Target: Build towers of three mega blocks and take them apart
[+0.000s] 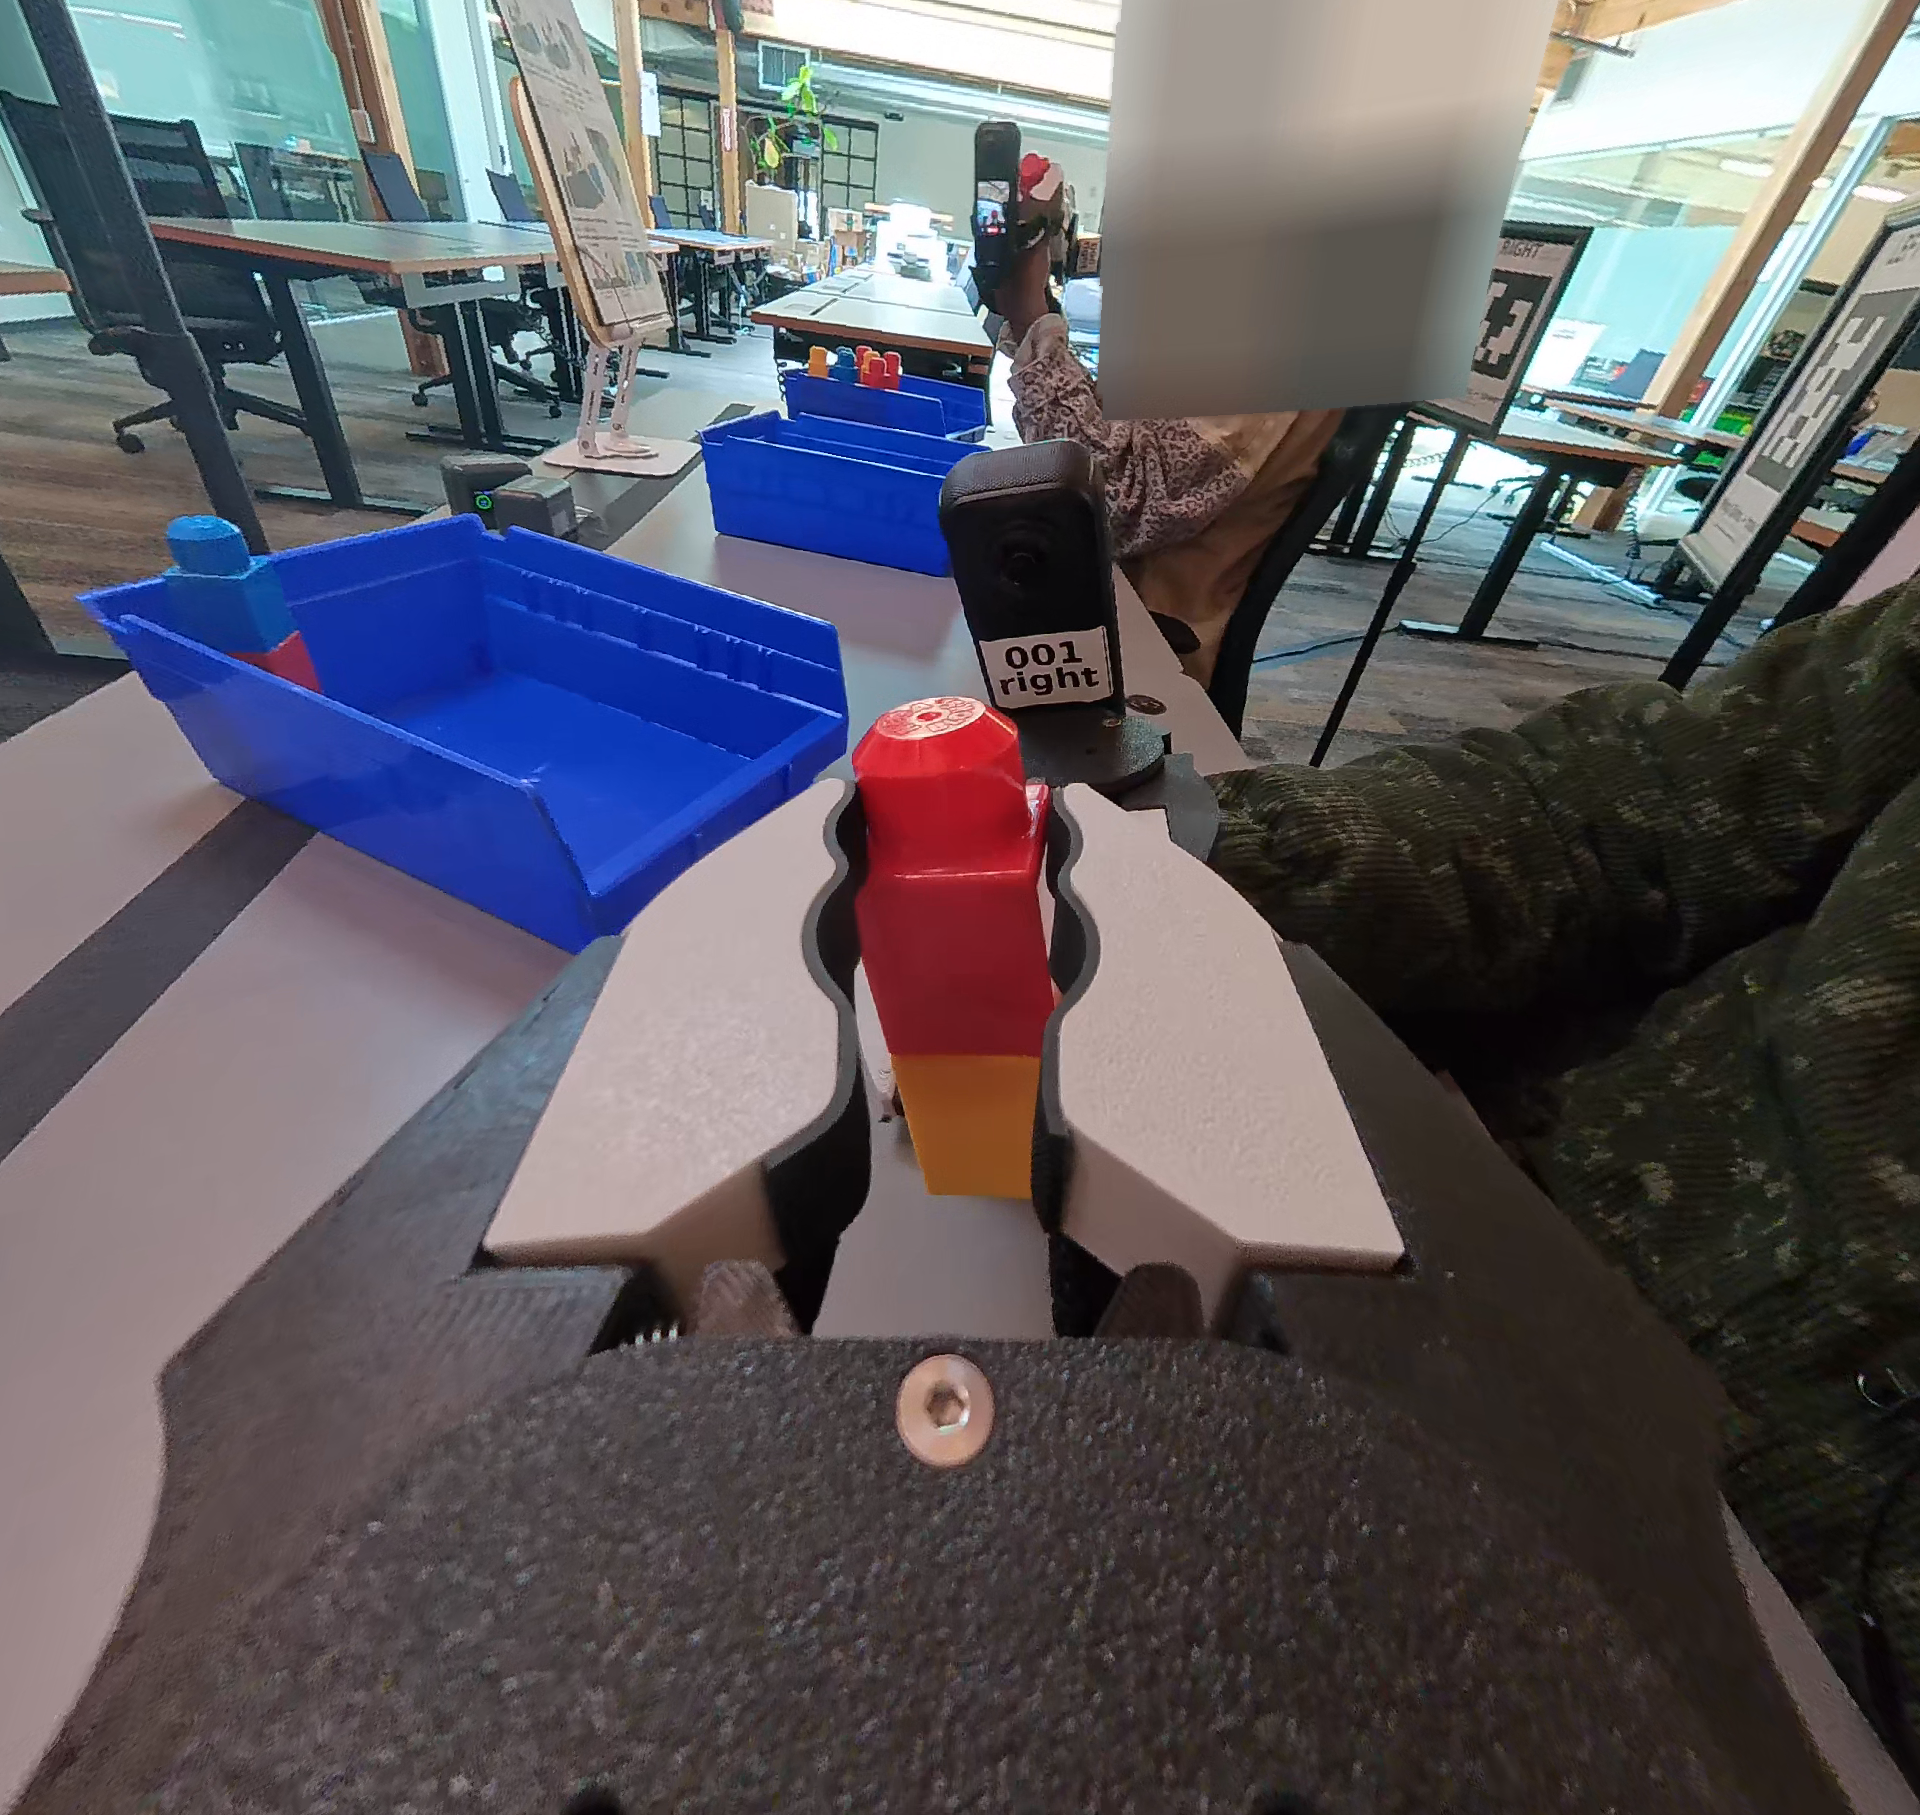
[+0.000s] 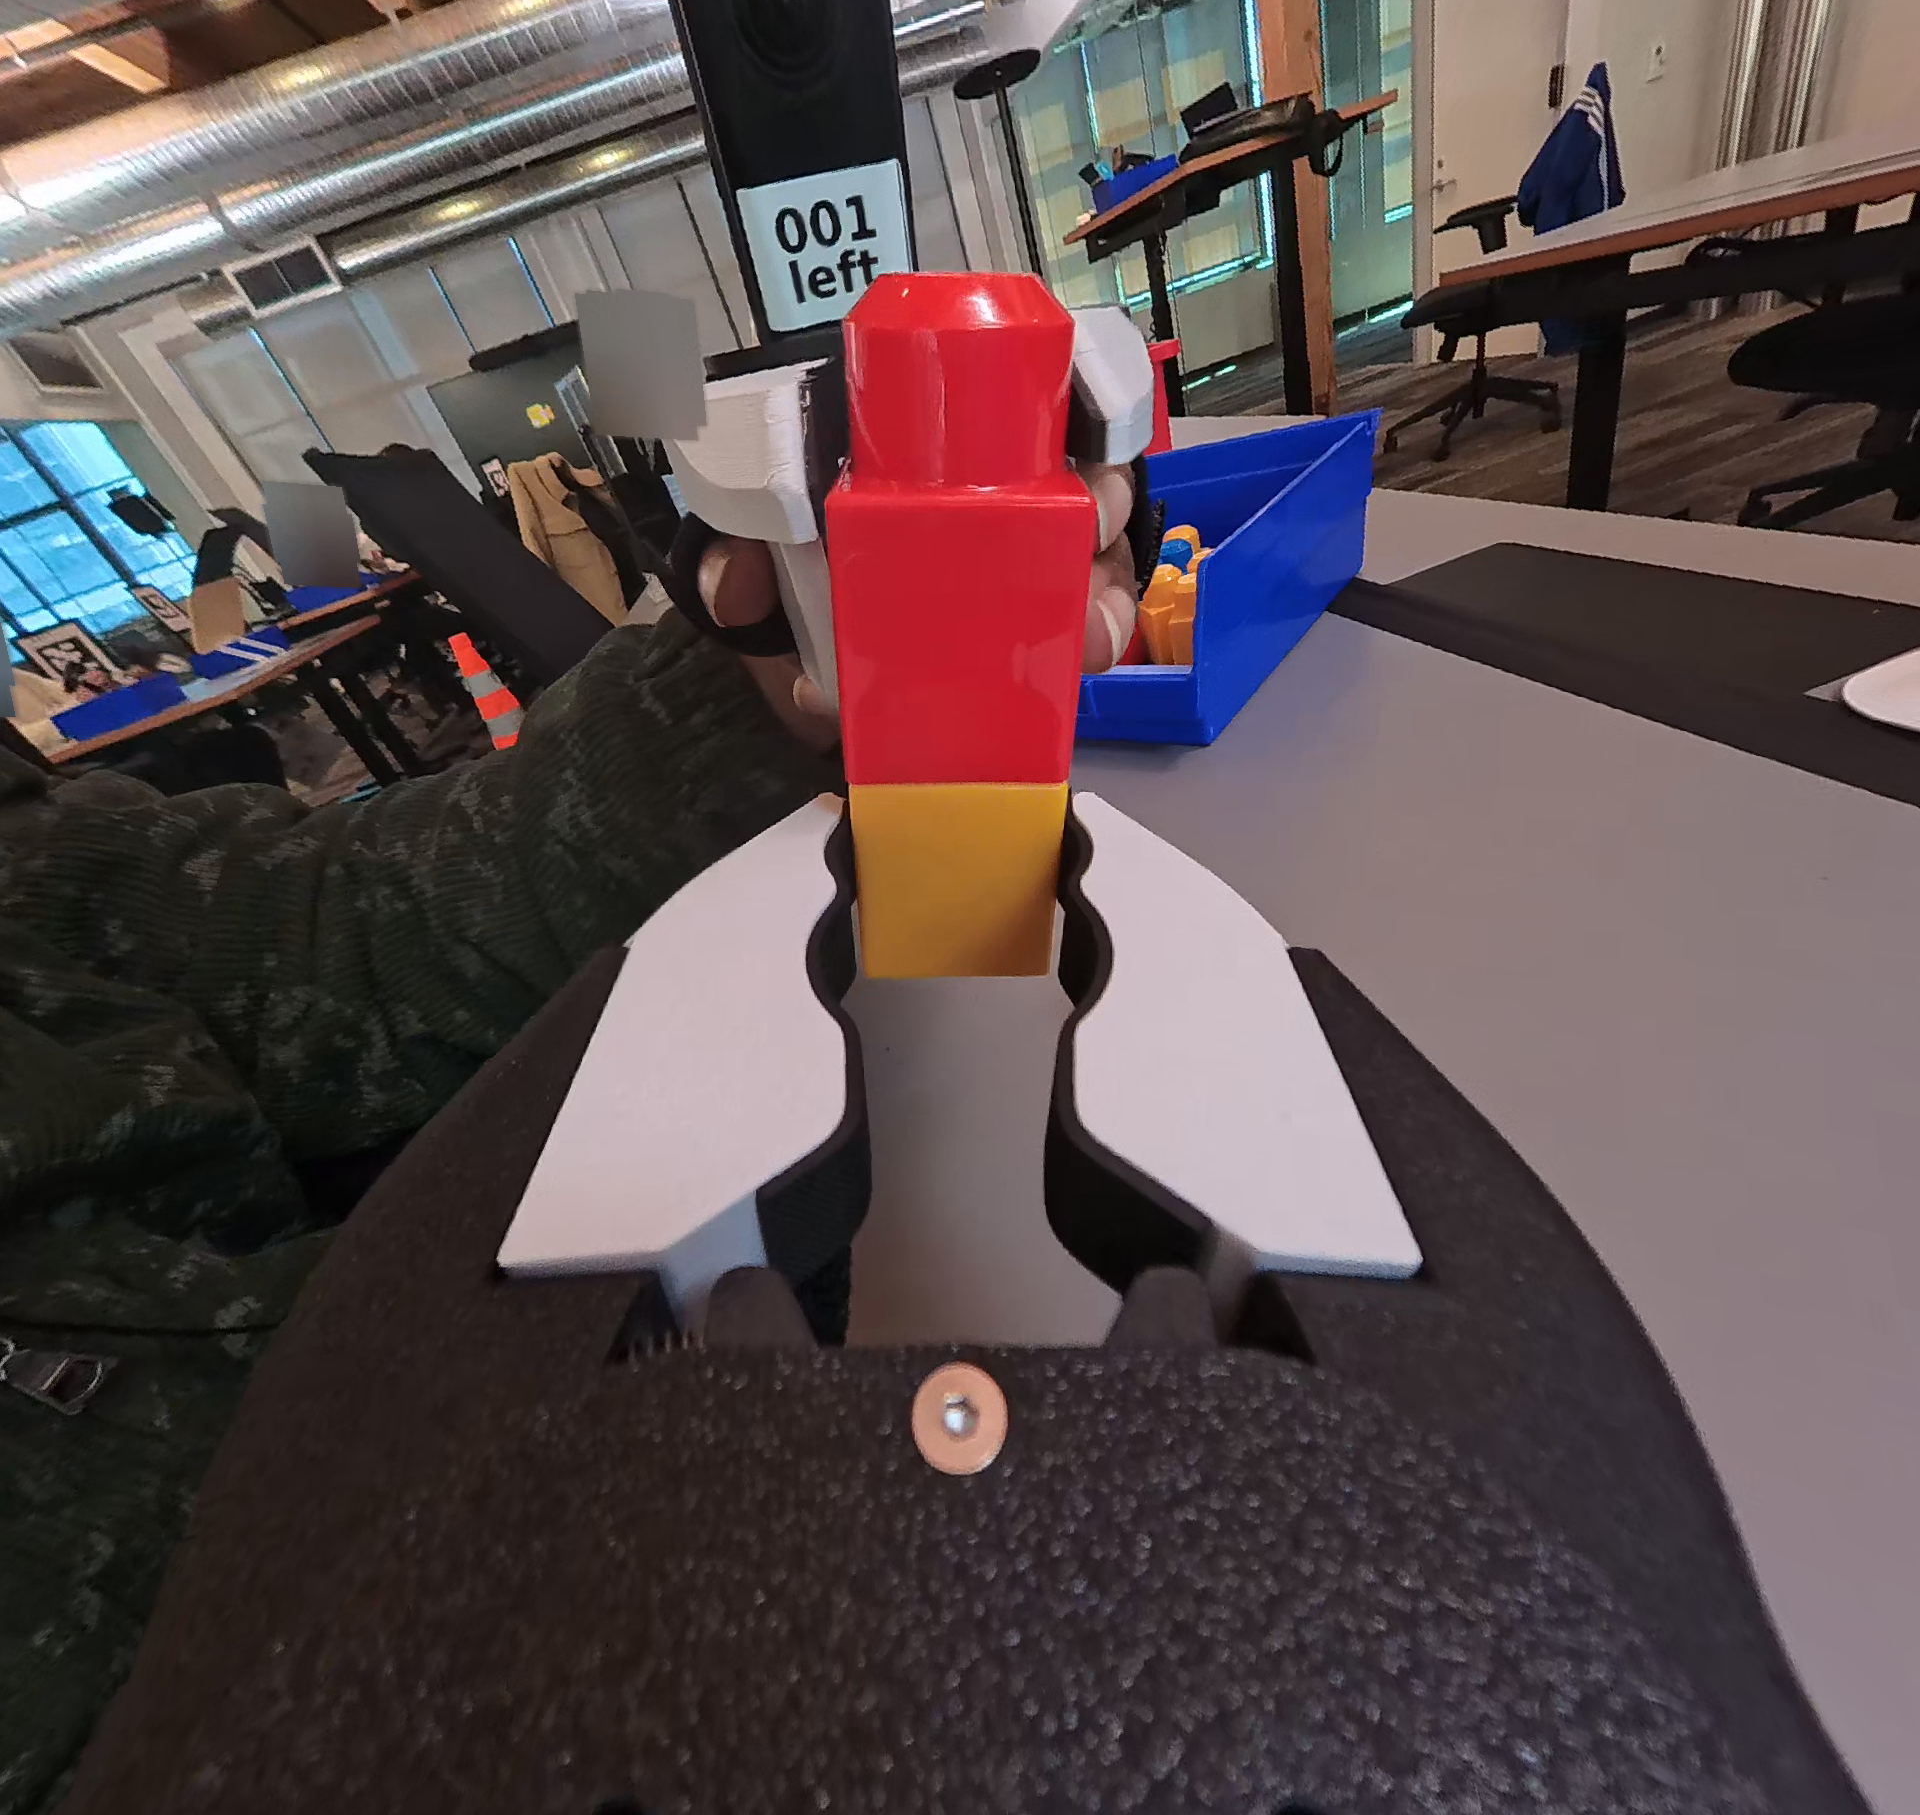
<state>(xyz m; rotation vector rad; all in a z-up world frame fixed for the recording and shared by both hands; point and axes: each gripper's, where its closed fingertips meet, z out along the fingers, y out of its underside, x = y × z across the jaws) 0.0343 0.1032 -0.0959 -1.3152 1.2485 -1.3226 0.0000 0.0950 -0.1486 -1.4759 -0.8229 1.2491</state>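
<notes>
Item: two-block stack, red mega block point(image 1: 951, 918) seated on yellow mega block point(image 1: 971, 1121), held upright above the grey table point(image 1: 312, 1017).
Left gripper point(image 1: 951, 830): fingers clamped on the red block.
Right gripper point(image 2: 961, 866): fingers clamped on the yellow block's sides.
Blue bin point(image 1: 499, 726): on the table beyond the left gripper; contained a blue-on-red block stack point(image 1: 234, 602) leaning in its far corner.
Second blue bin point(image 2: 1262, 570): behind the stack in the right wrist view; held orange and blue blocks point(image 2: 1174, 591).

left wrist: close, facing right | right wrist: close, opposite | shared: red block point(image 1: 951, 918)
</notes>
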